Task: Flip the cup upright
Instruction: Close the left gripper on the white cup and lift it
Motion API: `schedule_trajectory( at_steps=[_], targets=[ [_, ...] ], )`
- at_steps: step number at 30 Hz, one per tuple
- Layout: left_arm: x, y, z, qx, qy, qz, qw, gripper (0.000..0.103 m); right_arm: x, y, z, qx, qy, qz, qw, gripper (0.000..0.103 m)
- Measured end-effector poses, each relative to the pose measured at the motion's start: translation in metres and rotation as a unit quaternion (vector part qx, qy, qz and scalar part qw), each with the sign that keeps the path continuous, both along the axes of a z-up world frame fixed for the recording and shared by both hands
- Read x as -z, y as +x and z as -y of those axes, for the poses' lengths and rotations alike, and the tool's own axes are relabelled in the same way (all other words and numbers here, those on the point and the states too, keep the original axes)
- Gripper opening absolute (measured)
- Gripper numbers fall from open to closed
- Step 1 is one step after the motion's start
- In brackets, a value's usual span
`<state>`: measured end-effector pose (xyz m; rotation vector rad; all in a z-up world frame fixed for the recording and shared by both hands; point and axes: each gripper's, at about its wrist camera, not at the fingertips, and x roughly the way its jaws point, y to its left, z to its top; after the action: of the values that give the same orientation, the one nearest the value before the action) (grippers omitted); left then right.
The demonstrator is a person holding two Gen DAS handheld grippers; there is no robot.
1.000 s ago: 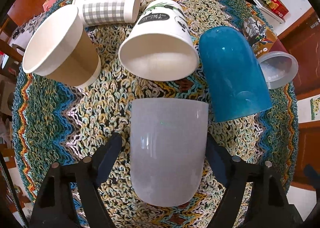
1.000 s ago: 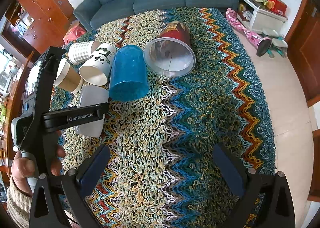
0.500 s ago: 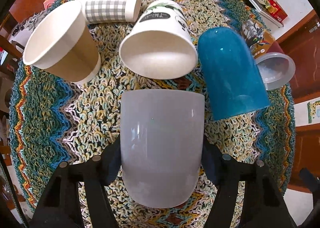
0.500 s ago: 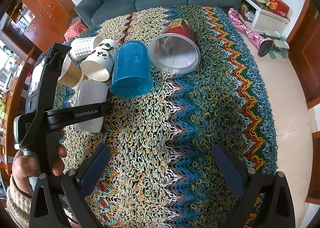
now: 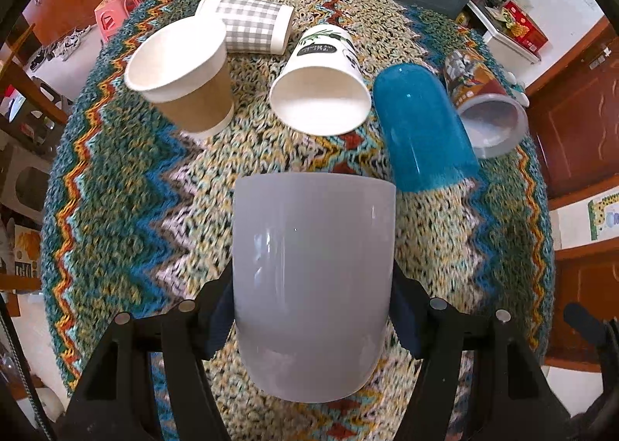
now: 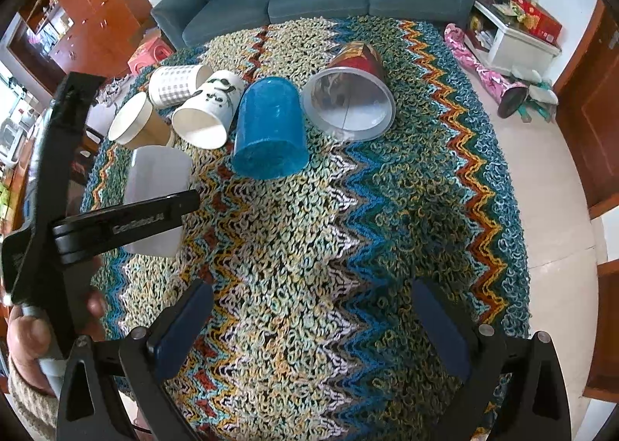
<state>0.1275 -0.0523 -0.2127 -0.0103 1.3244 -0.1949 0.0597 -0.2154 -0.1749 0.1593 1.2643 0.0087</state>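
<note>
Nearest the left wrist camera, at six o'clock, the left gripper point(image 5: 311, 309) is holding the pale grey cup point(image 5: 313, 278): its jaws are pressing against the cup's two sides near the rounded closed end. The cup is lying lengthways along the jaws, with its closed end toward the camera and its open rim pointing away toward twelve o'clock. Whether it is touching the knitted zigzag cloth covering the surface point(image 5: 116, 208) or being lifted just clear of it cannot be told.

In the right wrist view the right gripper point(image 6: 309, 328) is hovering at six o'clock over bare cloth, its jaws standing wide and holding nothing, well apart from every cup. The grey cup is showing at nine o'clock there, with the left gripper's arm crossing it.

As a judgement, the grasp is done; the turn that brings the rim up and the setting down on the base are not yet done.

Farther off, a brown paper cup point(image 5: 182, 81) is sitting at eleven o'clock and appears upright. A white printed paper cup point(image 5: 321, 92) is lying on its side at twelve o'clock, a blue translucent cup point(image 5: 421, 127) at one o'clock, a red printed tub point(image 5: 483, 104) at two o'clock, and a grey checked cup point(image 5: 247, 26) farthest, near twelve.

Writing: the left gripper's arm is bearing white lettering, too blurred to read. The white cup is carrying a dark label with illegible text.
</note>
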Motion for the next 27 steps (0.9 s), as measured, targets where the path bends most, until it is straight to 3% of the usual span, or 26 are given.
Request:
schedule_trajectory(
  at_steps=[11,21,27],
  targets=[
    [-0.012,-0.039,-0.031,0.0,-0.011,-0.021,0.9997,0.071,-0.01,-0.021,-0.019,-0.009,-0.008,-0.001,1.0,0.102],
    [0.019,-0.082,-0.032,0.009,-0.016,-0.06,0.998,0.071,-0.005,-0.043,-0.04,-0.03,-0.009,-0.006,0.999,0.102],
    [0.034,-0.094,-0.026,0.018,-0.008,-0.057,0.9982,0.071,0.004,-0.055,-0.045,-0.034,-0.02,-0.019,0.999,0.102]
  ],
)
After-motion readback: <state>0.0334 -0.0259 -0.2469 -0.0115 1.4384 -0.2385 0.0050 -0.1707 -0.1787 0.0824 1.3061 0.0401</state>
